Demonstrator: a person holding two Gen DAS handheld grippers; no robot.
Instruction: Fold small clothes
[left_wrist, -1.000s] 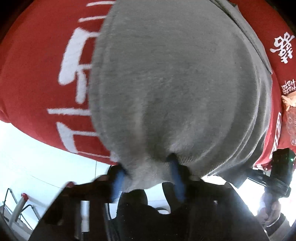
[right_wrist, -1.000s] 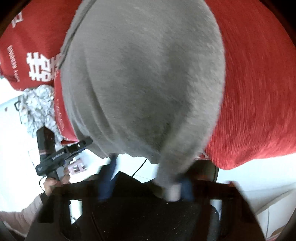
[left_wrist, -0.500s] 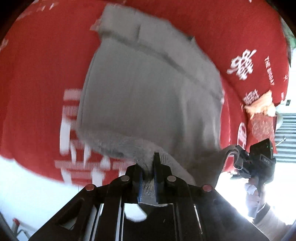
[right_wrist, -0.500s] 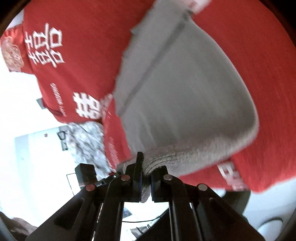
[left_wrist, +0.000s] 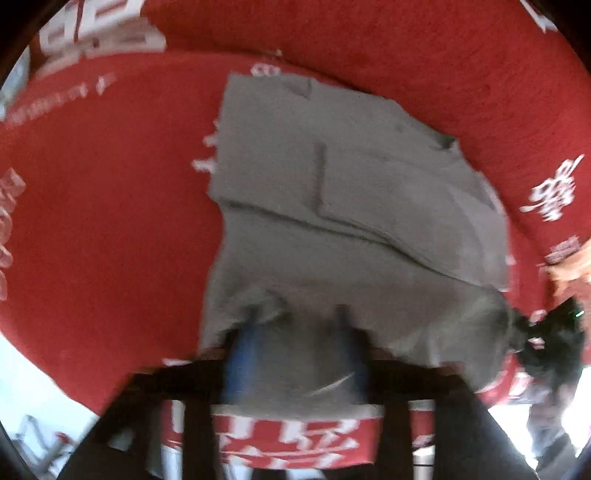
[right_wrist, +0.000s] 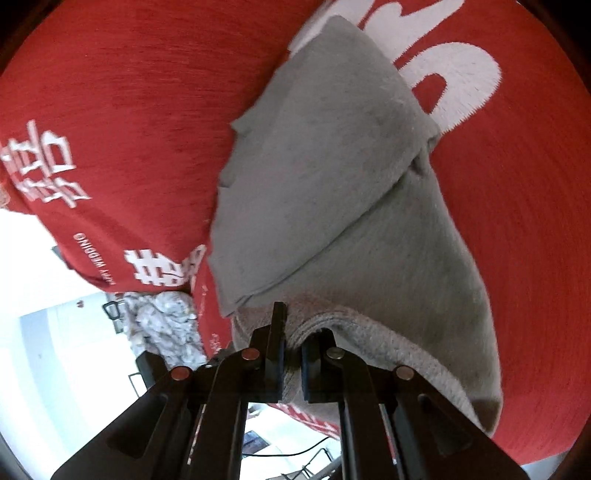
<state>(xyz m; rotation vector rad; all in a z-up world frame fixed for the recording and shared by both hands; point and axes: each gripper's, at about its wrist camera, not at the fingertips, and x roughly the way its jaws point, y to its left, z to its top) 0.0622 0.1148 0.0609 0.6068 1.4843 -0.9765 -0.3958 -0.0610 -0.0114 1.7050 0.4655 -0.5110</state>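
Both corners differ: my left gripper (left_wrist: 295, 343) has just been opening over the soft grey knit garment (left_wrist: 332, 206), laying it on the red printed cloth (left_wrist: 110, 221), while my right gripper (right_wrist: 293, 354) pinches its folded edge to hold the fold.

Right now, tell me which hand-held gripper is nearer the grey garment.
Right. The right hand-held gripper is clamped on the grey garment at its near folded edge. The left hand-held gripper has just been opening, jaws spread around the near edge without pinching it.

A plain grey garment (left_wrist: 332, 221) lies on a red cloth (left_wrist: 110, 221) patterned with white characters.
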